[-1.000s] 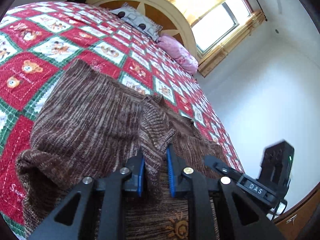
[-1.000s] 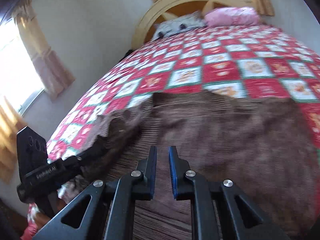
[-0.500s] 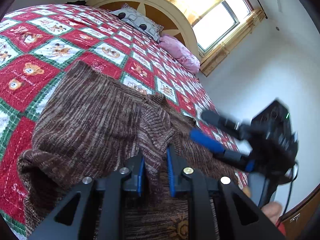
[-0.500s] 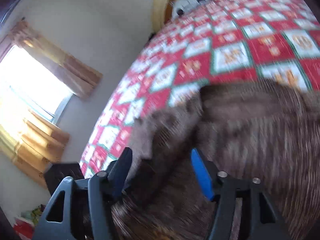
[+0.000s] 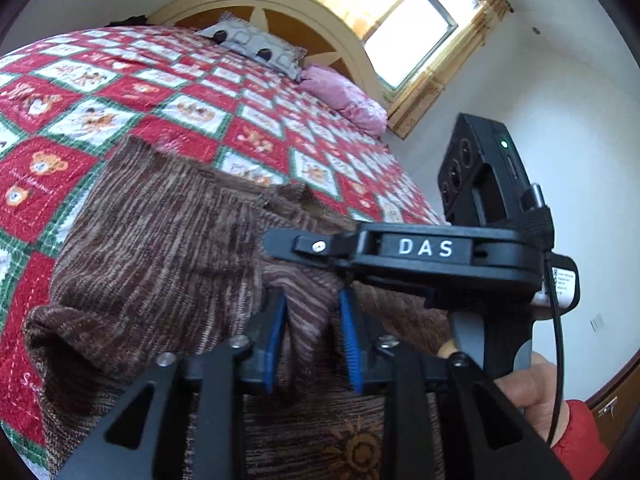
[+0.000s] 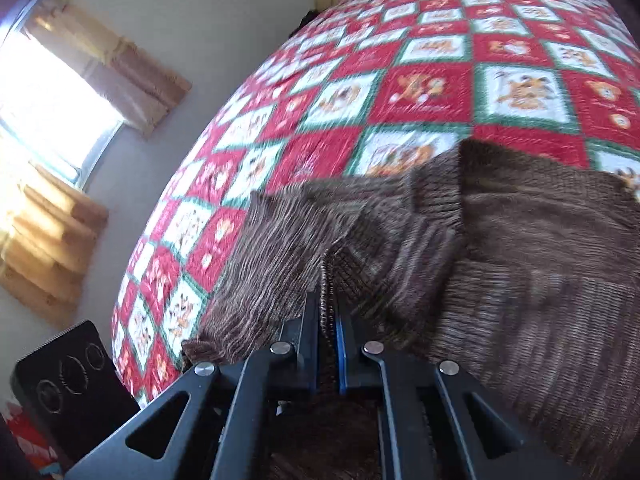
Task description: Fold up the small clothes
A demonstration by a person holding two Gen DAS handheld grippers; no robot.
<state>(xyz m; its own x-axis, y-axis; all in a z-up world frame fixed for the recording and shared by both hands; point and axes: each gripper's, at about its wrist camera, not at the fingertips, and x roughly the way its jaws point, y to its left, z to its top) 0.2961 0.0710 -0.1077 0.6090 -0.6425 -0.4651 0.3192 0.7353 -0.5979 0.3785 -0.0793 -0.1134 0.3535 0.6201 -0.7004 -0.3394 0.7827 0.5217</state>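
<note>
- A brown knitted sweater (image 5: 160,248) lies spread on the bed's red, white and green patchwork quilt (image 5: 192,92), toward the foot end, well apart from the pillows.
- The left gripper (image 5: 312,344) has its blue-padded jaws narrowed onto a raised fold of the sweater; the knit fills the gap between the pads and hangs up from the flat part of the garment.
- The right gripper (image 6: 328,332) has its jaws nearly together, pinching a ribbed edge of the sweater (image 6: 460,260) that stands up between the pads.
- In the left wrist view the right gripper (image 5: 280,246) reaches in from the right side, its black body marked "DAS", its tip just above the same fold held by the left one.
- The person's hand (image 5: 532,388) grips its handle at the lower right, with a red cuff below.
- A grey patterned pillow (image 5: 256,44) and a pink pillow (image 5: 344,98) lie at the head end of the bed against a cream headboard (image 5: 280,4).
- A window (image 5: 408,36) with yellow curtains sits beyond the headboard.
</note>
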